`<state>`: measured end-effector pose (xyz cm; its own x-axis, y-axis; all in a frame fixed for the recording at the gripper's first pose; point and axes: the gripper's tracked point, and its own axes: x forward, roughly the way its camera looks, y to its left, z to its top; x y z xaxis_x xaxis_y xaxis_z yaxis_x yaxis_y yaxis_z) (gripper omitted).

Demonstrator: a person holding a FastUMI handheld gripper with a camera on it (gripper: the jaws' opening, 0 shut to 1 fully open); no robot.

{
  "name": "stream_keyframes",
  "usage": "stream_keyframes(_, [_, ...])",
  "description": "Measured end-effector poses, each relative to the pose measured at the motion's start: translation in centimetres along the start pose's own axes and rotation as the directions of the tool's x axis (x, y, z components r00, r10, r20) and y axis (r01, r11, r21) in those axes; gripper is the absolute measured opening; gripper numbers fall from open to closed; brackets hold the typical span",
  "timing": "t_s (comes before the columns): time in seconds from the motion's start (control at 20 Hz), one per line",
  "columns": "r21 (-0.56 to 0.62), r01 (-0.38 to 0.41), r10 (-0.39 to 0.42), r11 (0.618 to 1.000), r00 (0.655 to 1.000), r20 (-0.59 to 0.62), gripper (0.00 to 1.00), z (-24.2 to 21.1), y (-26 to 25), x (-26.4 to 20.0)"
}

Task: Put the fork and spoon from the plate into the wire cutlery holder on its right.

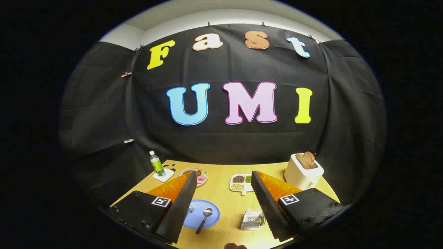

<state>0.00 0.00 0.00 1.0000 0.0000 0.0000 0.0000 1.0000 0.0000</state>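
Claw gapes wide over fork and spoon on plate, seemingly clear of both.

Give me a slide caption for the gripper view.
Open hand-held gripper above the table, fork and spoon on the blue plate, wire cutlery holder empty.

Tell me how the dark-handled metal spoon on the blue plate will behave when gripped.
The dark-handled metal spoon looks stiff and probably light. Lying flat on the round blue plate, its thin handle may skid or pivot. The open gripper hovers above it.
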Motion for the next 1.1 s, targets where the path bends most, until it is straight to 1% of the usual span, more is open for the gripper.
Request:
stream_keyframes(0.5, [-0.006, -0.028, 0.028, 1.000, 0.999, -0.035, 0.98, -1.2, 1.3, 0.8])
stream_keyframes(0.9, [0.000, -0.027, 0.027, 1.000, 0.997, -0.066, 0.99, -2.4, 1.7, 1.4])
stream_keyframes(1.1, [0.000, -0.039, 0.039, 0.999, 0.996, -0.075, 0.99, -2.8, 2.3, 1.7])
